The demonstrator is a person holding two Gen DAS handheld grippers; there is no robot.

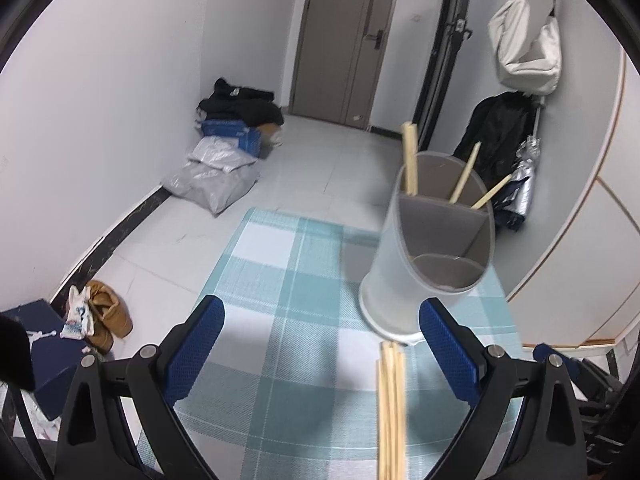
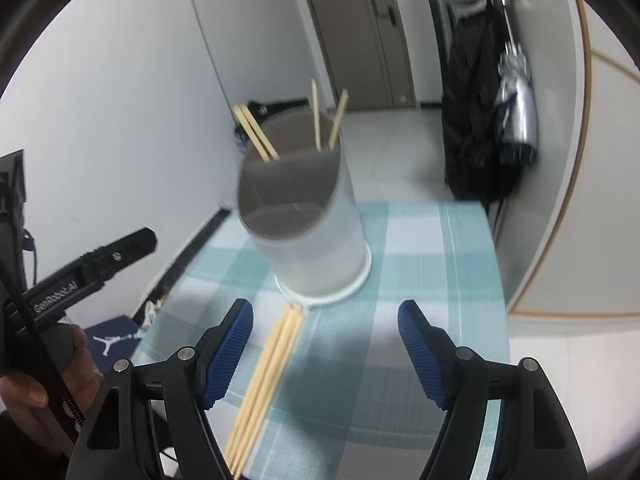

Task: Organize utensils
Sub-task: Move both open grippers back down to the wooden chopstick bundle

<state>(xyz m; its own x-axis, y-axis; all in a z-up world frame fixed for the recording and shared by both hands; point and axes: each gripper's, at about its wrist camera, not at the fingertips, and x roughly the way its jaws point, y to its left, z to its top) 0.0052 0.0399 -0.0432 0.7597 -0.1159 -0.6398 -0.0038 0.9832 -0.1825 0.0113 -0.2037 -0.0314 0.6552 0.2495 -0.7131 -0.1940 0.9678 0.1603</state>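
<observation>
A white round holder point(image 1: 424, 248) point(image 2: 304, 216) with a grey divider inside stands on the blue-checked cloth point(image 1: 280, 280) point(image 2: 420, 248). Several wooden chopsticks point(image 1: 410, 160) point(image 2: 256, 134) lean out of its far compartments. A bundle of loose chopsticks point(image 1: 390, 408) point(image 2: 268, 372) lies flat on the cloth just in front of the holder. My left gripper point(image 1: 322, 344) hangs open above the cloth, with the bundle's end lying between its fingers, nearer the right one. My right gripper point(image 2: 326, 348) is also open, the bundle passing beside its left finger. Neither gripper touches anything.
A hand holds the left gripper's body point(image 2: 92, 264) at the left of the right wrist view. Below the table lie grey bags point(image 1: 216, 176), a blue box point(image 1: 40, 344) and brown shoes point(image 1: 108, 312). A white curved cabinet point(image 1: 580, 240) stands right of the table.
</observation>
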